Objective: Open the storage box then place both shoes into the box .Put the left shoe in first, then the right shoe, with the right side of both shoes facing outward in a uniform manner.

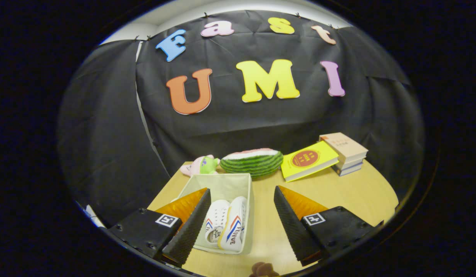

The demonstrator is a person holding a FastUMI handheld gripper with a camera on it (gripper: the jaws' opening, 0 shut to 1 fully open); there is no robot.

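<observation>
Now tool (pixel 242 215) open, shoes (pixel 226 227) in box (pixel 222 184), watermelon (pixel 252 161) behind

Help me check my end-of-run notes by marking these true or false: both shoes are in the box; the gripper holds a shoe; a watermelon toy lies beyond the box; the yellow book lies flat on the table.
1. Both shoes sit in the storage box. True.
2. The gripper holds a shoe. False: its fingers are open and empty.
3. A watermelon toy lies beyond the box. True.
4. The yellow book lies flat. False: it leans on the book stack.
</observation>
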